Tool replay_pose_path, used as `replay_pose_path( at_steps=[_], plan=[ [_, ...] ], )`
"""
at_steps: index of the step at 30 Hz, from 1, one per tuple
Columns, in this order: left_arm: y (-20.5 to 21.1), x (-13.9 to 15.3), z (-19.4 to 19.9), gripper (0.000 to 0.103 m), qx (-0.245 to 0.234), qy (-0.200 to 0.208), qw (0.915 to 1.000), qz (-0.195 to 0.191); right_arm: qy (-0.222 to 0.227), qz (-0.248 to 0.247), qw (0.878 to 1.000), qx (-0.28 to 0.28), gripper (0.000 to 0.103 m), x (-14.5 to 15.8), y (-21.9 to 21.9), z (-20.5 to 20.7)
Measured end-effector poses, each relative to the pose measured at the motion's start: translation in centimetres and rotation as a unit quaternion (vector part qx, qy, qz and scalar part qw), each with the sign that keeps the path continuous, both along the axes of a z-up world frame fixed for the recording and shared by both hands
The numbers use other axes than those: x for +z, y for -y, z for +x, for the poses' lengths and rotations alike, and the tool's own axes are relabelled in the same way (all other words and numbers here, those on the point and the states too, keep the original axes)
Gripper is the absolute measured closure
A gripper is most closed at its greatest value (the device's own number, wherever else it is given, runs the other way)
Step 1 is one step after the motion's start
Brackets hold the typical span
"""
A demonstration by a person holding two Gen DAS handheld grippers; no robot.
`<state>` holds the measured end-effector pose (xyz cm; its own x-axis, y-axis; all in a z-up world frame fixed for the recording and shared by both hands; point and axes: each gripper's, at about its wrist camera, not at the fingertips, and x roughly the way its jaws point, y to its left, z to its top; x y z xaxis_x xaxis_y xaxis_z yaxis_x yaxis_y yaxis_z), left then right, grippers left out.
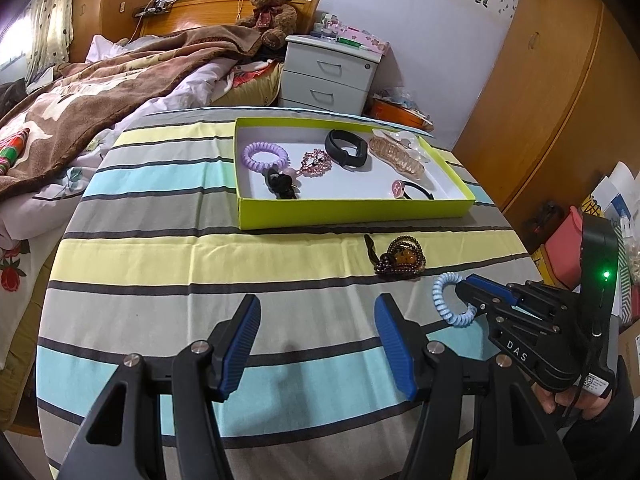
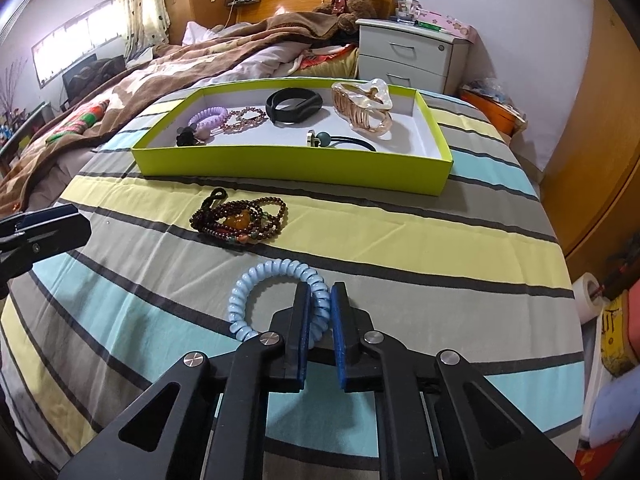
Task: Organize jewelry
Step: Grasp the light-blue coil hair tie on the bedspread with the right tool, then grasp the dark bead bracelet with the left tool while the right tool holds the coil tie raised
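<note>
Striped cloth covers our worktop beside a bed; one green tray far, one bead bracelet near; right tool pinches one blue coil tie; left tool spread.

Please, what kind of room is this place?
Most likely a bedroom in a home: a bed with a brown blanket, a teddy bear by the headboard, and a white nightstand with drawers beside it.

blue coil tie partly hidden behind claw; nightstand clutter indistinct
</note>
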<state>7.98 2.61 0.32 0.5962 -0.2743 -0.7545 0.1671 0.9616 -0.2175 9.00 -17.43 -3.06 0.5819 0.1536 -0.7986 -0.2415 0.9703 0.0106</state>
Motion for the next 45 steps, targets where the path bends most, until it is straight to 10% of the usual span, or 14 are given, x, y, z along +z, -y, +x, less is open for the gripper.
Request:
replay_pose_path(
  at_steps=[45],
  plan=[
    [8.2, -1.9, 5.2, 0.042, -0.04, -0.032, 0.9966, 0.064, 0.075, 0.082, 0.992, -0.058, 0.094, 4.5, 8.0, -2.0]
  ],
)
